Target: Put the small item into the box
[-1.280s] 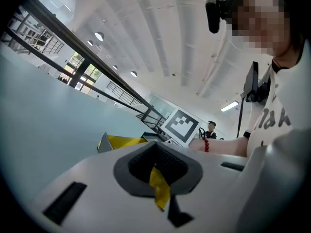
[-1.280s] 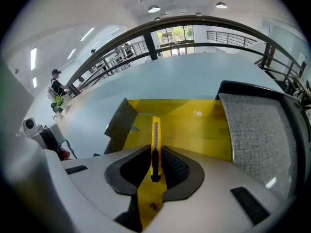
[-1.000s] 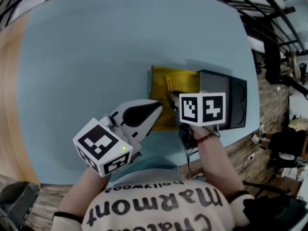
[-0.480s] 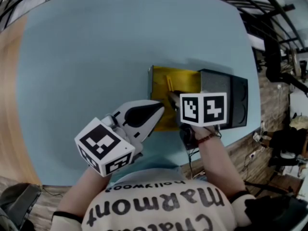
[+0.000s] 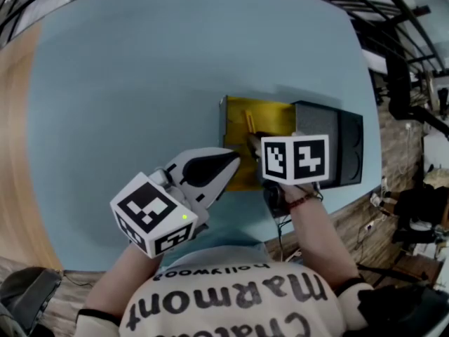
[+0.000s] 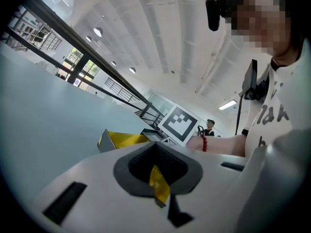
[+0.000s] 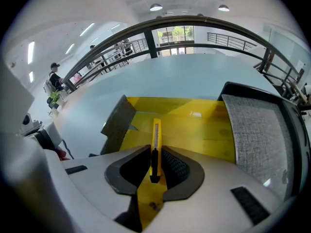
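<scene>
The right gripper (image 7: 154, 155) has its fingers clamped on the knife (image 7: 155, 130), a slim yellow cutter with a black slider. It is gripped by its back end, so most of it sticks out past the fingertips. The gripper tips steeply down, and the open box (image 7: 194, 130) lies just beyond and below those fingers, its yellow floor spread out ahead of the knife's front end. So the knife is over the box and, as far as I can judge, not yet set down. Holding it by the tail looks sensible: the front end can go in first while the fingers keep off the walls.

The left gripper (image 5: 230, 163) comes in almost level from the near side. Its fingers are together on a thin yellow flap (image 6: 159, 183). I take this for the box's near edge, though I can't be sure what it belongs to. The likely reason is to steady a light box on the smooth table (image 5: 140, 83) while the other hand works.

The grey-lined lid (image 7: 257, 135) stands open to the right of the right fingers, out of the knife's way.

From above, the marker cube (image 5: 295, 159) covers the right fingers and the back of the knife, so only the front end shows against the yellow. Whether that end touches the floor of the box, I can't tell. The box's near wall is lost under both grippers, and from the left gripper only a corner of the box shows past its own body.
</scene>
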Demonstrator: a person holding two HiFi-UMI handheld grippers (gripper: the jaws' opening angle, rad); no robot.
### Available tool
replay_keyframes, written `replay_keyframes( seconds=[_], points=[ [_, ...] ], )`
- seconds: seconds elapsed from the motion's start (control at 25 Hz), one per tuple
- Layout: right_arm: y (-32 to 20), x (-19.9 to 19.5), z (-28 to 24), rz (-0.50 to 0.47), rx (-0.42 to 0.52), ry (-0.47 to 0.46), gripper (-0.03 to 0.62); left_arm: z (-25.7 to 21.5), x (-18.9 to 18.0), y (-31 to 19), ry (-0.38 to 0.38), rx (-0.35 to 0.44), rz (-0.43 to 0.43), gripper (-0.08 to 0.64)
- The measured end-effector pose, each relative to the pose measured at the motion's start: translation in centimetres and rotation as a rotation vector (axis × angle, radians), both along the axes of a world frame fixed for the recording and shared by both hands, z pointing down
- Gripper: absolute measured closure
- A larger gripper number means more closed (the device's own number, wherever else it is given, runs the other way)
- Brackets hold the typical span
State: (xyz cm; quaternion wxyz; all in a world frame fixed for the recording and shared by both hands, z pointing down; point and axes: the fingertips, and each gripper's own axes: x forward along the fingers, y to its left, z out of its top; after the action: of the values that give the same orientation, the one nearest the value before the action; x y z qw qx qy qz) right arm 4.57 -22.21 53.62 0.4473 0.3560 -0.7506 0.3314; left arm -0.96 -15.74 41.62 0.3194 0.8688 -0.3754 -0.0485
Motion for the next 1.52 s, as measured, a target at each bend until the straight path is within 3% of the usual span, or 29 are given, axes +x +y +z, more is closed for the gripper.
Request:
replay_keyframes(
  seconds=[0.48, 1.24, 1.52],
  points=[
    [0.0, -0.1, -0.4, 0.034, 0.026, -0.017, 0.506, -0.4, -0.2, 1.0, -0.006, -0.008, 0.004, 0.558],
    [-0.2, -0.3, -0.3, -0.023, 0.052, 0.034, 0.505, -1.4, -1.4, 3.0, -0.029, 0.017, -0.060, 0.558],
    [-0.3, -0.7, -0.7, 0.011, 0.042, -0.042, 0.501, -2.7, -1.9, 4.1, -0.059, -0.005, -0.089, 0.558]
  ],
)
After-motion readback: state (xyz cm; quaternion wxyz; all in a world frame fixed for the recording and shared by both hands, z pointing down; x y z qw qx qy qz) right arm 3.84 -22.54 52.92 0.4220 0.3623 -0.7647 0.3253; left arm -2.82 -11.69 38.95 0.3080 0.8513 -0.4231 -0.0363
